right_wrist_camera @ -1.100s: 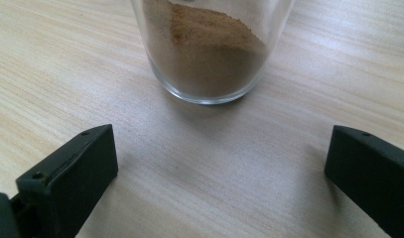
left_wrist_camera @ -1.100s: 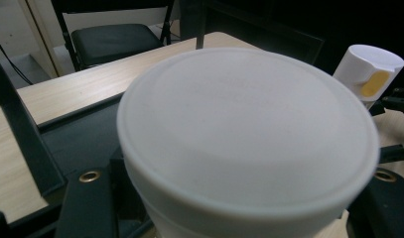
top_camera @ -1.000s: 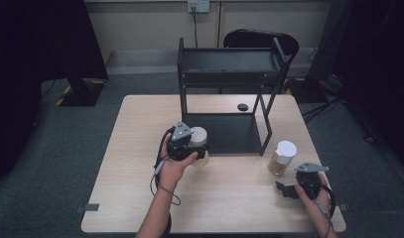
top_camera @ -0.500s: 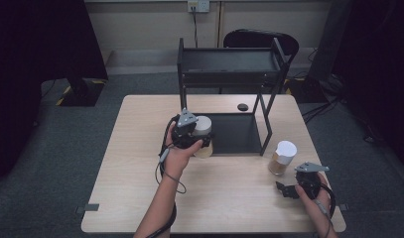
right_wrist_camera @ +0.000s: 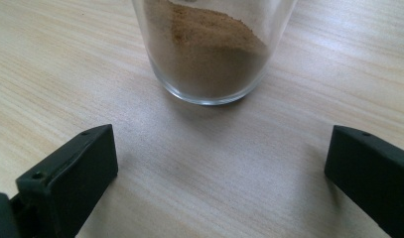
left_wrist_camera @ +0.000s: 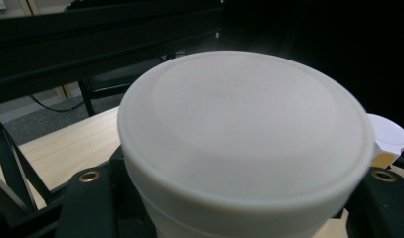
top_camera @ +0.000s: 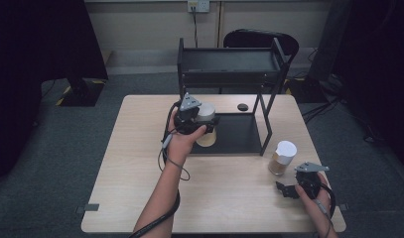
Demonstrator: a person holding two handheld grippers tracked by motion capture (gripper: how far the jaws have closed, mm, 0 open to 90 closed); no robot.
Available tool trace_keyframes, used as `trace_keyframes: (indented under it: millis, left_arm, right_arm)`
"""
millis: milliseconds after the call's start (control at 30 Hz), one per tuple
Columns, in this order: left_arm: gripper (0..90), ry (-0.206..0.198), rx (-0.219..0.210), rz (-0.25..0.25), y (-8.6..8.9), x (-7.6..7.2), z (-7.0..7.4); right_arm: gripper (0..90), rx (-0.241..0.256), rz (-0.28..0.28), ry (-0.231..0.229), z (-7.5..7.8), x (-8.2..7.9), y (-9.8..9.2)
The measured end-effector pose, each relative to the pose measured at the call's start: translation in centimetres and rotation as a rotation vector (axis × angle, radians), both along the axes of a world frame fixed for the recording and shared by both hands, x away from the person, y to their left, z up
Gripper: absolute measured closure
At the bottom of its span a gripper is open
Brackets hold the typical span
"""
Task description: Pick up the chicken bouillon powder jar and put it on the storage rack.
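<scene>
My left gripper (top_camera: pixel 205 124) is shut on a white-lidded jar (top_camera: pixel 206 125) and holds it at the front left of the black shelf rack (top_camera: pixel 229 64). In the left gripper view the jar's white lid (left_wrist_camera: pixel 244 134) sits between the jaws. A second jar (top_camera: pixel 282 157) with a white lid and brown powder stands on the table at the right; its glass base (right_wrist_camera: pixel 209 49) is just ahead of my right gripper (right_wrist_camera: pixel 219 173). That right gripper (top_camera: pixel 289 190) rests low over the table near the front right, open with nothing between the jaws.
The rack's dark bottom tray (top_camera: pixel 239 134) lies on the wooden table (top_camera: pixel 140 173), with an upper shelf above it. A small black round object (top_camera: pixel 242 107) sits on the table behind the tray. A chair (top_camera: pixel 259 39) stands beyond the table.
The left gripper has carried its jar forward and a little right, toward the rack's bottom tray. The right gripper and the second jar have stayed put.
</scene>
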State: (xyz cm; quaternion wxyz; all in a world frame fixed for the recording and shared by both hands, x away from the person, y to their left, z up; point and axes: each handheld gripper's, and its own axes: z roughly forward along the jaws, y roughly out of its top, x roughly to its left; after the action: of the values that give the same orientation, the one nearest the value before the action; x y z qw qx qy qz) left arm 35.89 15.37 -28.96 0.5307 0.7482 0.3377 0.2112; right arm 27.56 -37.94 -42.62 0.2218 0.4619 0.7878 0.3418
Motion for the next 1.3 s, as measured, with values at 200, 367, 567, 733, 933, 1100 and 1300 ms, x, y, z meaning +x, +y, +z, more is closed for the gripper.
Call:
trace_keyframes:
  millis: [200, 367, 567, 733, 933, 1100, 1300]
  left_arm:
    - [33.8, 0.004, -0.002, 0.002, -0.4, 0.5, 1.3]
    - [33.8, -0.001, 0.009, 0.000, -0.8, 0.7, 2.7]
    - [33.8, -0.015, -0.006, 0.001, -0.9, 0.9, 4.4]
    - [33.8, -0.031, -0.001, 0.013, -1.1, 0.9, 6.0]
    - [33.8, -0.044, -0.020, 0.024, -0.9, 1.0, 7.7]
    - [33.8, -0.048, -0.014, 0.030, -0.8, 1.2, 9.0]
    - [33.8, -0.047, -0.026, 0.041, -0.6, 1.5, 10.4]
  right_arm:
    - [0.0, -0.001, 0.002, -0.001, 0.0, 0.0, 0.0]
    - [0.0, 0.000, 0.002, -0.001, 0.0, 0.0, 0.0]
    - [0.0, -0.001, 0.002, -0.001, 0.0, 0.0, 0.0]
    - [0.0, -0.001, 0.003, -0.001, 0.0, 0.0, 0.0]
    - [0.0, -0.001, 0.004, 0.000, 0.0, 0.0, 0.0]
    - [0.0, -0.001, 0.004, 0.000, 0.0, 0.1, 0.0]
    - [0.0, -0.001, 0.006, 0.000, 0.0, 0.1, -0.1]
